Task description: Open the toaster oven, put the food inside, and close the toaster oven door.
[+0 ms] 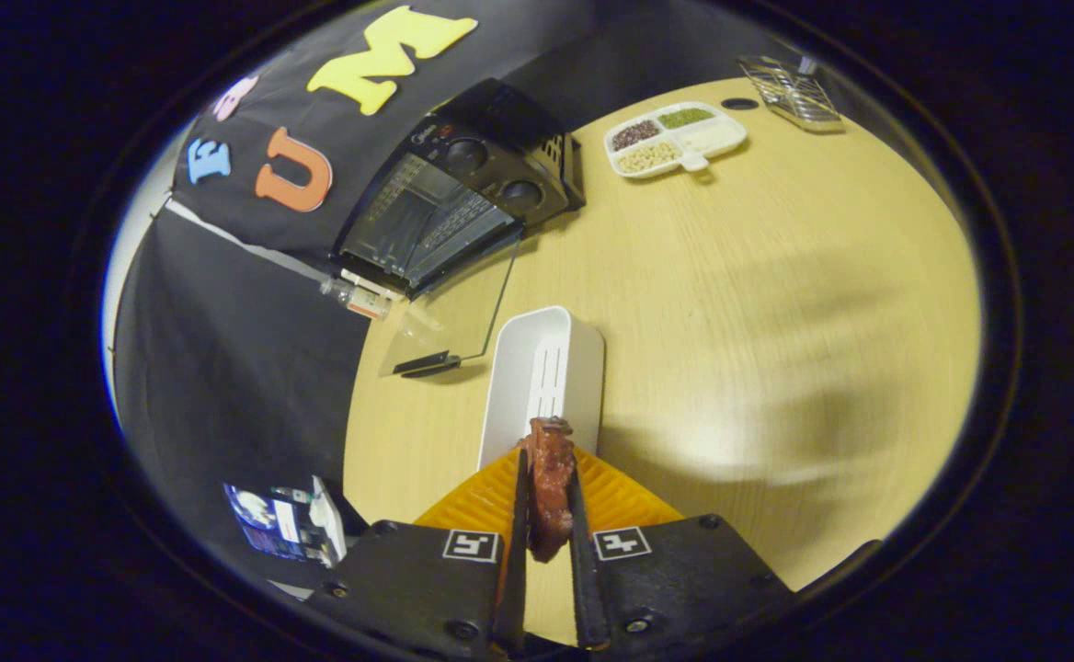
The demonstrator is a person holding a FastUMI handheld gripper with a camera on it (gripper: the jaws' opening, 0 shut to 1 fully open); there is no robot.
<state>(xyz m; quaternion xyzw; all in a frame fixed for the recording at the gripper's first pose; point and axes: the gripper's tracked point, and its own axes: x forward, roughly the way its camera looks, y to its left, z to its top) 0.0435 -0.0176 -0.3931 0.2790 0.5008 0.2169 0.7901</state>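
Tool (548,515) clamped narrow on a reddish-brown piece of food (549,487), both fingers pressing its sides; the piece stands up between them, top poking past the tips. Held above the surface (776,322), over a white bin (542,382) and an orange ridged mat (611,496).

Toaster oven (463,198) at the far left edge of the surface, against the wall cloth. Glass door (459,317) already dropped open toward the tool, cavity exposed.

Step in hand, as I judge it: carry the food in. Keep the squeeze steady, clear the door's front lip from above, enter square to the opening, release only over the rack.

Tool pitched downward, rolled off level, well back from the oven. Divided snack tray (675,138) and wire rack (790,90) sit at the far edge.
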